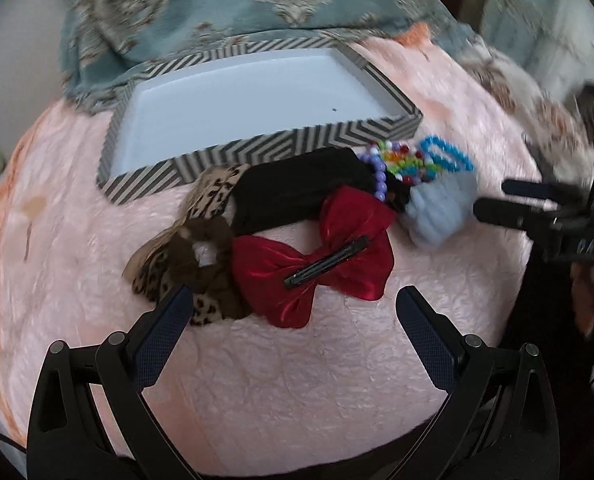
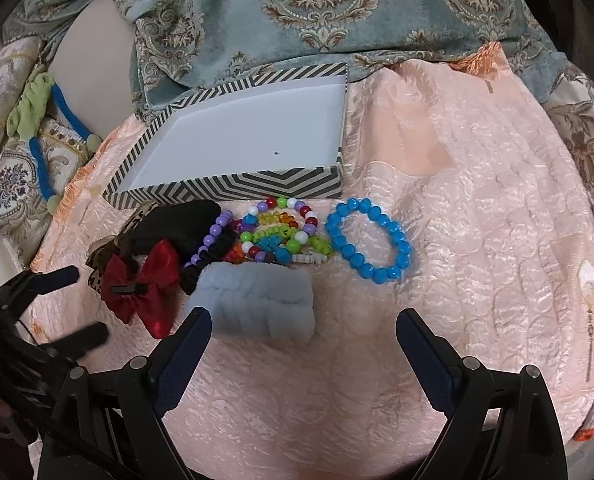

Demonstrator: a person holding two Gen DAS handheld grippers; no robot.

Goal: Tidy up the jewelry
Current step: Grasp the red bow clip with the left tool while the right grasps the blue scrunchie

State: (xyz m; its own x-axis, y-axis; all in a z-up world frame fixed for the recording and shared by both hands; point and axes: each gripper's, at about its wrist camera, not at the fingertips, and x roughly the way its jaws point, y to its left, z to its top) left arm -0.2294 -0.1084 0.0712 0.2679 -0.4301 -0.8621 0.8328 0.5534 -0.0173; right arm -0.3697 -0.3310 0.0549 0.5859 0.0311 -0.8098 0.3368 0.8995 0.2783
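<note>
A striped box (image 1: 257, 152) (image 2: 233, 188) with a white inside stands open on the pink cloth. In front of it lie a red bow clip (image 1: 317, 260) (image 2: 141, 284), a leopard-print scrunchie (image 1: 185, 264), a black fabric piece (image 1: 297, 192) (image 2: 177, 224), a pile of coloured bead bracelets (image 2: 281, 232) (image 1: 401, 164), a blue bead bracelet (image 2: 369, 238) and a pale blue fluffy band (image 2: 257, 300) (image 1: 441, 208). My left gripper (image 1: 297, 308) is open just short of the bow. My right gripper (image 2: 303, 328) is open, just short of the fluffy band.
A patterned teal cushion (image 2: 317, 8) lies behind the box. A green and blue fabric piece (image 2: 37, 120) lies at the far left. The pink cloth (image 2: 477, 200) stretches wide to the right of the bracelets. The right gripper shows at the right edge of the left wrist view (image 1: 493, 200).
</note>
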